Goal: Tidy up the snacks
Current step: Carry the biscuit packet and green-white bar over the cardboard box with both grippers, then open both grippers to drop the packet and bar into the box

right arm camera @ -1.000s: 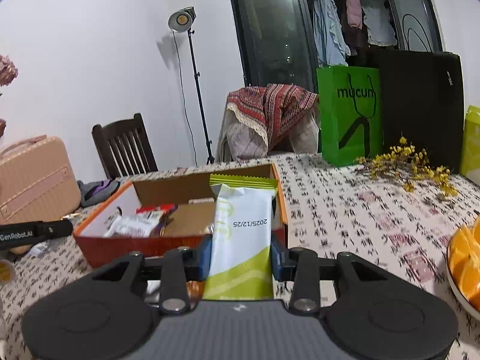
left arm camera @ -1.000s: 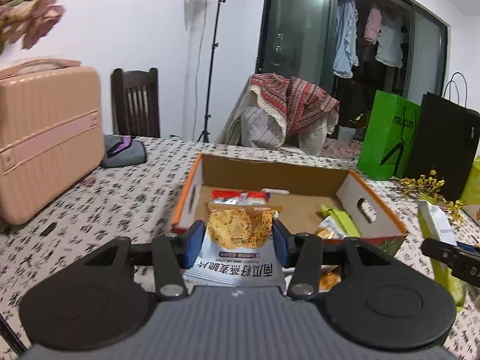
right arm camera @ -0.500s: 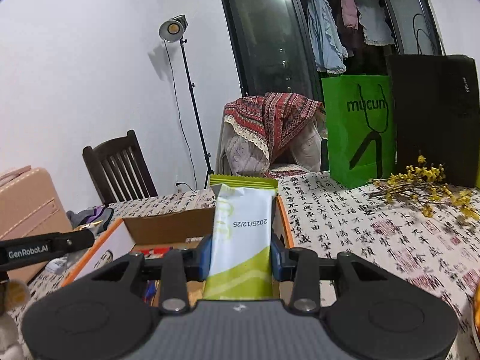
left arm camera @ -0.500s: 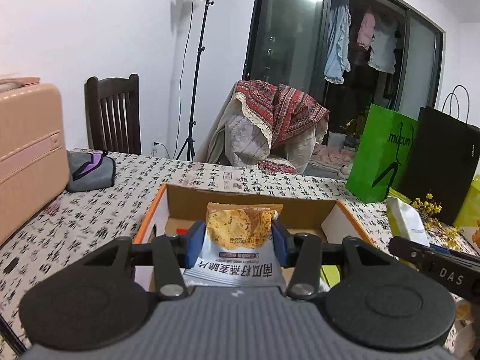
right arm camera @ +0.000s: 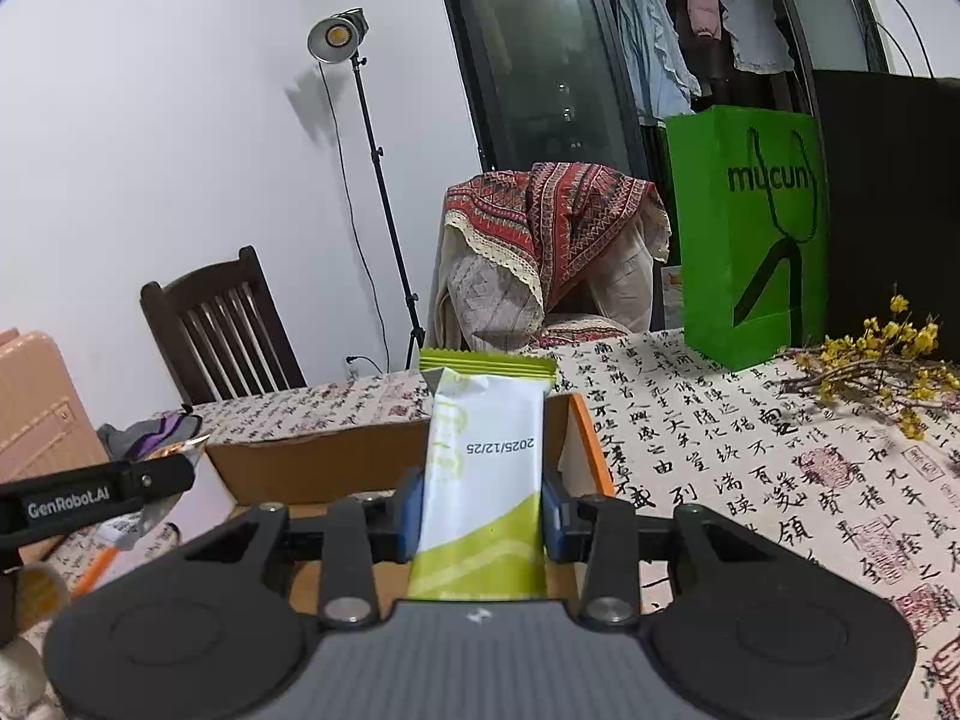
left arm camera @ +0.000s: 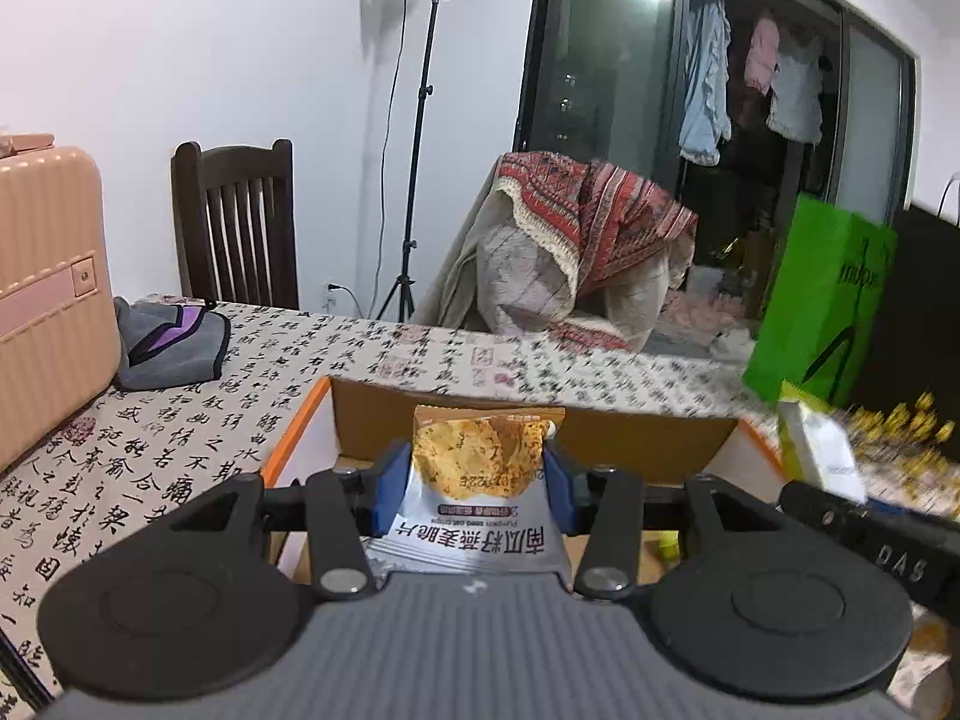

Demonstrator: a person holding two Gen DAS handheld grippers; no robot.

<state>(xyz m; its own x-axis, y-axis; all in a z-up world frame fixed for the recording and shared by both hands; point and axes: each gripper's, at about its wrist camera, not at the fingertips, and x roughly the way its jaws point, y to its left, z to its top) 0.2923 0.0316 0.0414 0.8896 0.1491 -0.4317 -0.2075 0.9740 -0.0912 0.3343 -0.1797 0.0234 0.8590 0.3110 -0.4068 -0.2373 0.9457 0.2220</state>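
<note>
- The left gripper (left arm camera: 478, 483) has a grey top with long ridges.
- Two big black round discs sit at its sides.
- Black arms with shiny silver screws go out to blue pads (left arm camera: 391, 486).
- The right gripper (right arm camera: 480, 513) looks the same: grey ridged top, black discs, silver screws, blue pads (right arm camera: 555, 510).
- White letters "GenRobot.AI" show on the black side of the left one.
</note>
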